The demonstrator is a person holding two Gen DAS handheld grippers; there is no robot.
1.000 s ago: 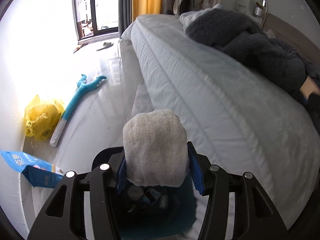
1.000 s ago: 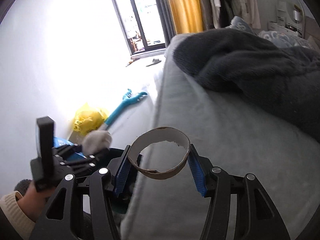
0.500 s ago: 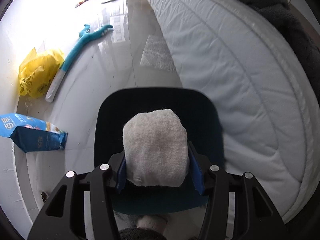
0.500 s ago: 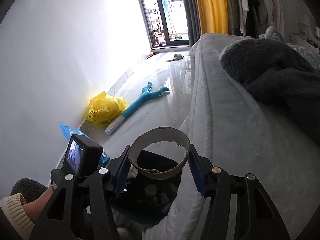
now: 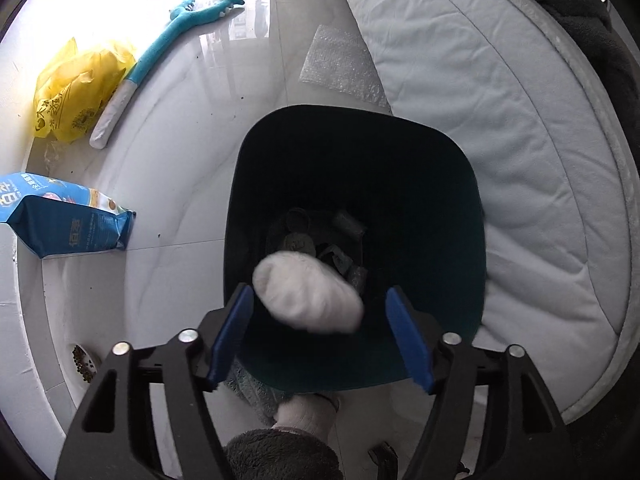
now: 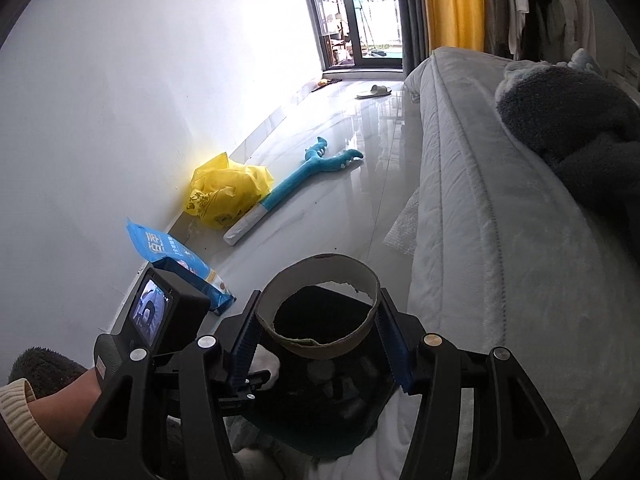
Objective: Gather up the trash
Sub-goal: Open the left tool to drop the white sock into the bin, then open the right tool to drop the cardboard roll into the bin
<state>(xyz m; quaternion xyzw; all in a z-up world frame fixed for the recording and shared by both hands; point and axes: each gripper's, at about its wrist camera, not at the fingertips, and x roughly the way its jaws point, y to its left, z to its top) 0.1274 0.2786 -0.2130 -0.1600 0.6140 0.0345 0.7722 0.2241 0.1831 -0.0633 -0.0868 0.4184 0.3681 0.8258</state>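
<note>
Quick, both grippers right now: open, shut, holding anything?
Left gripper: open, jaws just opened; white wad dropping free into the bin.
Right gripper: shut on cardboard ring.

Left gripper (image 5: pixel 320 336) just opened, pointing steeply down; right gripper (image 6: pixel 318 338) clamped.

White wad (image 5: pixel 308 296), dark teal bin (image 5: pixel 460 216), brown cardboard ring (image 6: pixel 318 308), yellow bag (image 5: pixel 72 92).

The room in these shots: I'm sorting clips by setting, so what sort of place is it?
Most likely a bedroom: a quilted mattress, clothes hanging beside a yellow curtain, and a slipper on the glossy floor.
</note>
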